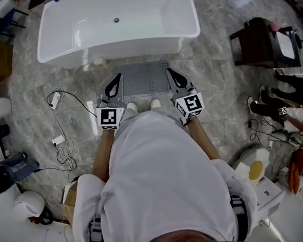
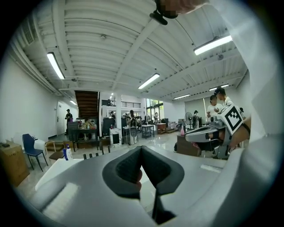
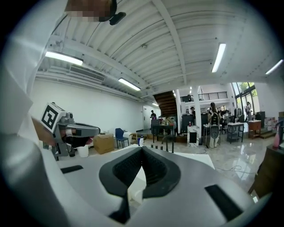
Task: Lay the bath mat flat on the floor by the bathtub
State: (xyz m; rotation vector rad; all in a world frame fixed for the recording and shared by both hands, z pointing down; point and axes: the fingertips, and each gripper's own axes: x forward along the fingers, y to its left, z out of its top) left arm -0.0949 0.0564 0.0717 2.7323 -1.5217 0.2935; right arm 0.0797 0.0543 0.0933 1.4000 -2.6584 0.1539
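Closest in, a white shirt [image 1: 161, 179] is seen, faced toward the bathtub [image 1: 125, 48]. Left tongs [image 1: 119, 76] and right tongs [image 1: 169, 70] are both pinched fully shut, with nothing gripped between them. Bath mat [image 1: 147, 77] is laid out flat on the floor [image 1: 216, 86], just beside the bathtub's near side.

The bathtub [image 1: 117, 29] is glossy white, the floor [image 1: 216, 86] polished grey veined stone, the bath mat [image 1: 145, 79] matt grey, dotted with holes.
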